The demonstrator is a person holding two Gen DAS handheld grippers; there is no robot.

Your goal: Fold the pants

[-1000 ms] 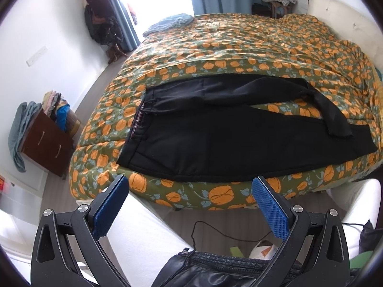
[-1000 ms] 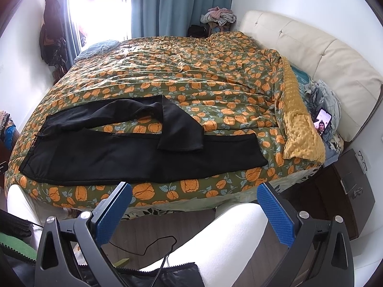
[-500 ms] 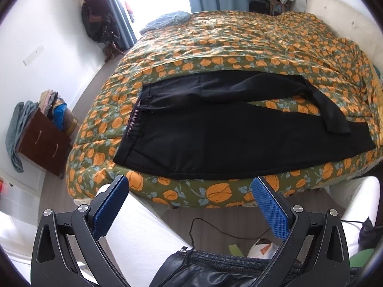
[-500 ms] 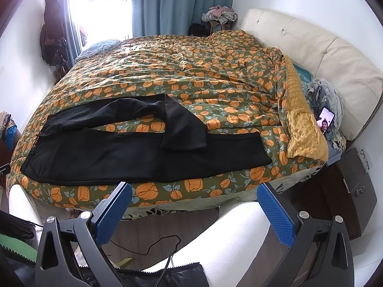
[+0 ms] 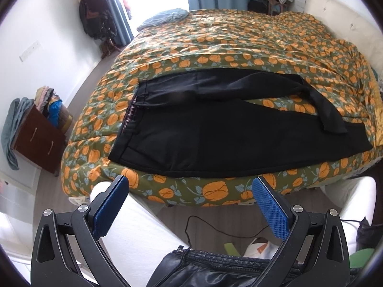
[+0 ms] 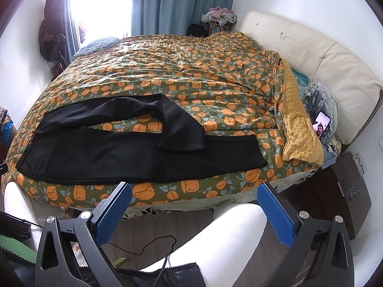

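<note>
While the pants lie where they were on the near edge of the bed, both your grippers have come a little closer and higher over the last second, so the cloth fills more of each view; nothing on the bed has shifted, which suggests you are only closing in, with no fold begun. The left gripper and the right gripper both stand with jaws wide apart and empty, well short of the fabric, over your white-clad legs.

The near leg lies flat along the bed's edge; the far leg runs behind it, then bends back so its cuff rests on the near leg; you would likely need to straighten it before stacking the legs.

The left view gives you the waistband clearly, with its striped lining, and a dresser on the floor beyond; the right view shows that end only at an angle, but it gives the cuffs better, plus the yellow blanket, a lit phone and the headboard.
</note>
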